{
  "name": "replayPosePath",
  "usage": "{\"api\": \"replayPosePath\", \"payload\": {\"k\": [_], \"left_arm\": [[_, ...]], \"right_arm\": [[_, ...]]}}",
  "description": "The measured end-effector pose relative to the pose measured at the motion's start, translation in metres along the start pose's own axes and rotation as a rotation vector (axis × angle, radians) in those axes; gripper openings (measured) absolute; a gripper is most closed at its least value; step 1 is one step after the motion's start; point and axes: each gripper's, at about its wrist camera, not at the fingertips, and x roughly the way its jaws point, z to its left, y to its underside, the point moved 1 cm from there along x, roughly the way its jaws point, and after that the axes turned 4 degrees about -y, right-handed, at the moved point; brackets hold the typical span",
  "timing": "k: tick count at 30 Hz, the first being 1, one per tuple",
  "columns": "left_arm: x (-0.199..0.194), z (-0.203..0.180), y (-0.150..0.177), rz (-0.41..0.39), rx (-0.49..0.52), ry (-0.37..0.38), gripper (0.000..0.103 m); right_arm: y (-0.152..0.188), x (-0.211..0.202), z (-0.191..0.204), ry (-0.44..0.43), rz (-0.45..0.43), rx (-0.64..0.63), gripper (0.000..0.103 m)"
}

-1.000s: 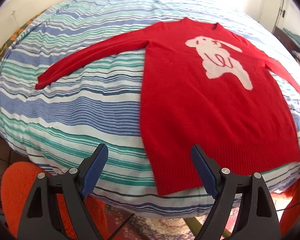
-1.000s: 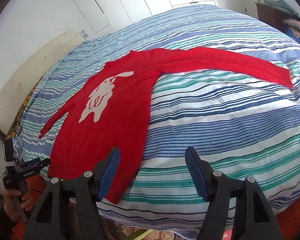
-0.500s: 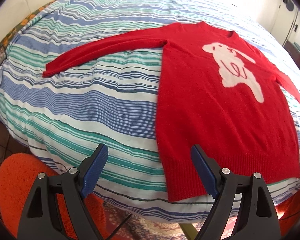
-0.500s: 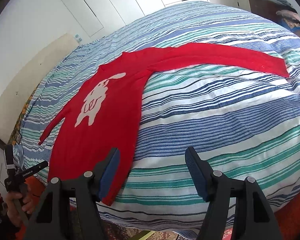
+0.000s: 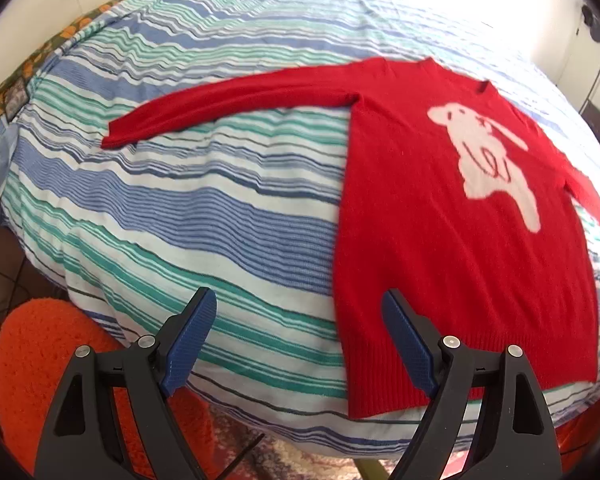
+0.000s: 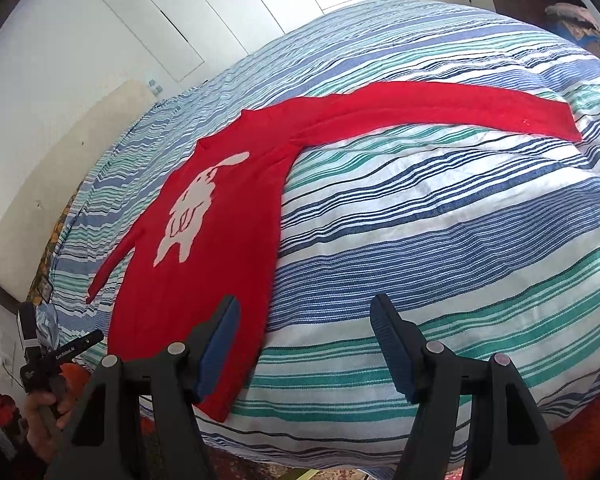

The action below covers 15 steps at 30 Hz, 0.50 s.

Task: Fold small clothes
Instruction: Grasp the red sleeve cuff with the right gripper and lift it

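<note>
Left wrist view is looking down over the near edge of a bed [image 5: 220, 216] covered in a blue, green and white striped duvet. A red sweater [image 5: 452, 248] is lying flat on it, front up, with a white animal figure [image 5: 488, 164] on the chest. Its ribbed hem is sitting at the near edge of the bed and the neck is pointing toward the far side. One sleeve [image 5: 236, 104] is stretching out straight across the stripes to the left; the other is running off toward the right rim of the picture. The left gripper [image 5: 298, 344] is hovering above the bed's near edge with its jaws standing wide and nothing between them; its right blue pad [image 5: 408, 344] is showing in front of the sweater's hem corner, though contact cannot be told.

In the right wrist view the sweater [image 6: 220, 248] is lying to the left, its long sleeve [image 6: 440, 108] reaching to the right across the duvet. The right gripper [image 6: 304, 348] is also hanging open and empty above the bed's edge, its left pad over the hem. At the lower left a hand [image 6: 46, 404] is gripping the left gripper's handle. White cupboard doors [image 6: 172, 28] are standing behind the bed.
</note>
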Motion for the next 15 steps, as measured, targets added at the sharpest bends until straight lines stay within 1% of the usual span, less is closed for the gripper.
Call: {"api": "replayPosePath", "payload": {"k": [1, 3, 6, 8, 11, 13, 15], "left_arm": [[-0.001, 0.002, -0.002, -0.007, -0.006, 0.001, 0.086], [-0.003, 0.008, -0.004, -0.016, -0.031, 0.0, 0.087], [0.0, 0.019, -0.006, -0.001, -0.093, 0.008, 0.088], [0.003, 0.023, -0.006, 0.017, -0.122, 0.016, 0.088], [0.004, 0.023, -0.005, 0.02, -0.132, 0.01, 0.088], [0.004, 0.021, -0.005, 0.015, -0.12, 0.0, 0.088], [0.005, 0.017, -0.004, 0.013, -0.101, -0.017, 0.088]], "right_arm": [[-0.001, -0.001, -0.002, -0.009, -0.005, 0.013, 0.067], [-0.008, -0.008, -0.008, -0.054, -0.028, 0.063, 0.067], [-0.033, -0.026, -0.026, -0.098, -0.099, 0.129, 0.067], [-0.056, -0.041, -0.05, -0.101, -0.166, 0.207, 0.067], [-0.089, -0.06, -0.104, -0.117, -0.284, 0.411, 0.067], [-0.105, -0.06, -0.143, -0.118, -0.308, 0.537, 0.067], [-0.111, -0.053, -0.175, -0.109, -0.299, 0.642, 0.067]]}}
